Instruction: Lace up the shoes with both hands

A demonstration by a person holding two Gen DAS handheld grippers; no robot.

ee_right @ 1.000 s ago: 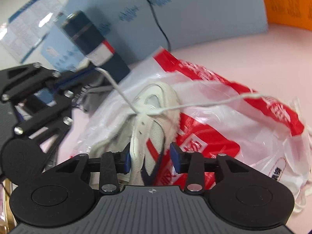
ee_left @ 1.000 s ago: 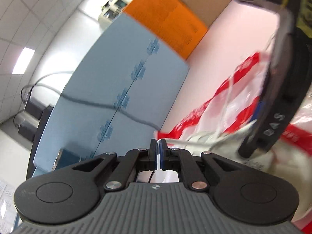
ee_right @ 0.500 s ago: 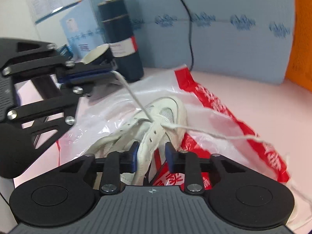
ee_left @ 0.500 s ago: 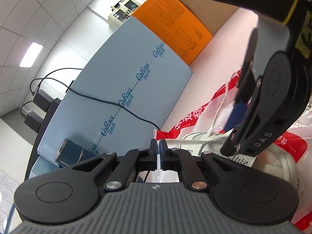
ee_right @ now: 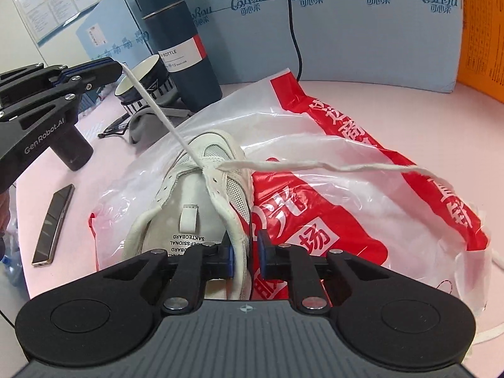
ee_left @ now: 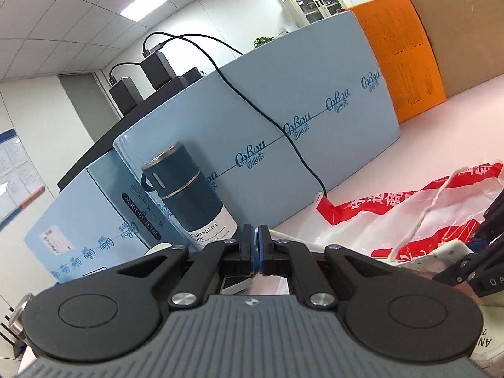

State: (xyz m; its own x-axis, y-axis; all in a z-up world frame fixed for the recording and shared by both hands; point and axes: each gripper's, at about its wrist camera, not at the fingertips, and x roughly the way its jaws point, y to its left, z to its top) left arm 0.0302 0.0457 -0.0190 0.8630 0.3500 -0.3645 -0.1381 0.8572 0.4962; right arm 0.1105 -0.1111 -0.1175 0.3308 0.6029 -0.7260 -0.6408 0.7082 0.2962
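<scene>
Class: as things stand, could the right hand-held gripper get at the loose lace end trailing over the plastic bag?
Probably yes: the loose lace end lies exposed on the bag, but the right hand-held gripper straddles the shoe's side, so must let go first.

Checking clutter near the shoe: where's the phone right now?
Right wrist view, far left: the phone lies flat on the pink table, left of the white shoe and its plastic bag.

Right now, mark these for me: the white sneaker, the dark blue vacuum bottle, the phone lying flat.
white sneaker (ee_right: 217, 154): right wrist view, on the mesh toe end.
dark blue vacuum bottle (ee_right: 186, 75): right wrist view, on the lower body.
phone lying flat (ee_right: 53, 223): right wrist view, mid-screen, on the pink table.
</scene>
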